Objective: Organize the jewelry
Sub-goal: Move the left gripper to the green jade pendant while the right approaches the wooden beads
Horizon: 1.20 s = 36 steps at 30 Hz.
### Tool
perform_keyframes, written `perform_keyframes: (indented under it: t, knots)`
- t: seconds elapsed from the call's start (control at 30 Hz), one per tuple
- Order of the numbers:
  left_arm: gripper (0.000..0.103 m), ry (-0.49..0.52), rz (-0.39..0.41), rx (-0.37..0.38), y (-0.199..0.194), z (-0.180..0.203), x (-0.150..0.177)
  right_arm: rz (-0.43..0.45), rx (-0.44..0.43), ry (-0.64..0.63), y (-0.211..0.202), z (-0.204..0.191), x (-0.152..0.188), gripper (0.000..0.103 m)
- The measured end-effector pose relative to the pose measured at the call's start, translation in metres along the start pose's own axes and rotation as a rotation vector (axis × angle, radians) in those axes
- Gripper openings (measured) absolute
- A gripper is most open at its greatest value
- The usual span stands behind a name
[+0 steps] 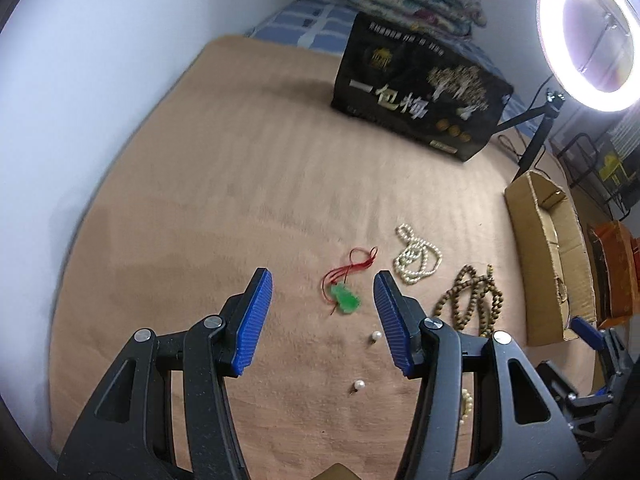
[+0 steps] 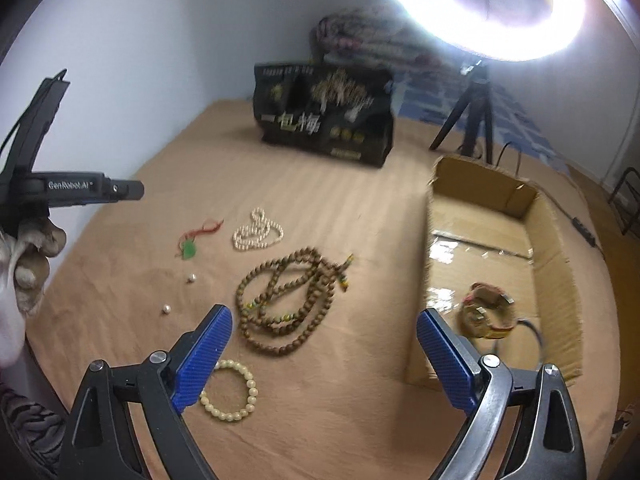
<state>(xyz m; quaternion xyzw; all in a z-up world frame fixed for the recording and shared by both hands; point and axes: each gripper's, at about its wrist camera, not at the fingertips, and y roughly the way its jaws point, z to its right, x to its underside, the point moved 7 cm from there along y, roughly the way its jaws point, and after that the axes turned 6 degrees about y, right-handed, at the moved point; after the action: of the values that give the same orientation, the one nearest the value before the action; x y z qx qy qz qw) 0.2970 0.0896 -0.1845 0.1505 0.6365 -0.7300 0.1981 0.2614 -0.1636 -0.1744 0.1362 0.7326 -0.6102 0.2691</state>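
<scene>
Left gripper [image 1: 323, 280] hangs with fingers spread wide, the green pendant [image 1: 345, 299] on its red cord lying right between the tips on the tan blanket [image 1: 200, 220]. Right gripper [image 2: 324, 322], also spread, hovers over the brown bead necklace [image 2: 286, 300], with the cardboard box [image 2: 556, 248] just right and bare blanket left.

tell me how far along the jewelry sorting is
Early. One bracelet lies in the cardboard box. Nothing is in hand: the left gripper and right gripper are both open. On the blanket remain the jade pendant, pearl necklace, wooden beads, cream bracelet and two loose pearls.
</scene>
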Motion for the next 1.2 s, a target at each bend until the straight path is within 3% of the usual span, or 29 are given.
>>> perform_keyframes:
  t: [0.3,0.47,0.83,1.2]
  knots:
    - [0.054,0.022,-0.058,0.053,0.025,0.01,0.003,-0.115,0.004,0.021,0.044,-0.012,0.009,0.095]
    - [0.054,0.013,-0.077,0.059,0.035,0.009,0.004,-0.153,-0.026,0.094,0.058,-0.017,0.004,0.095]
    - [0.054,-0.01,-0.125,0.09,0.056,0.0,0.008,-0.263,-0.006,0.3,0.086,-0.008,0.005,0.095]
    - [0.05,-0.045,-0.202,0.129,0.085,-0.001,0.015,-0.321,0.019,0.375,0.105,0.006,0.007,0.095]
